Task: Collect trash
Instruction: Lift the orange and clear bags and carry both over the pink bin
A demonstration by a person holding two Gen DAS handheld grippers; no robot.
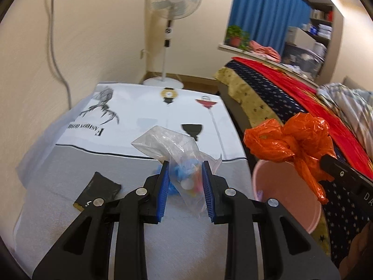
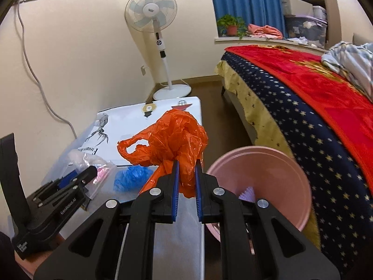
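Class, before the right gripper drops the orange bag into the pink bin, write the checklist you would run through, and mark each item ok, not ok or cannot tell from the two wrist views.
1. Right gripper shut on the orange bag: ok.
2. Bag lifted off the table: ok.
3. Bag directly over the pink bin: not ok; in the right wrist view the bin lies to its right.
4. Bin mouth open and unobstructed: ok.
5. Left gripper out of the path: ok; it sits at the clear plastic bag on the table.
6. Left grip on the clear bag firm: cannot tell.
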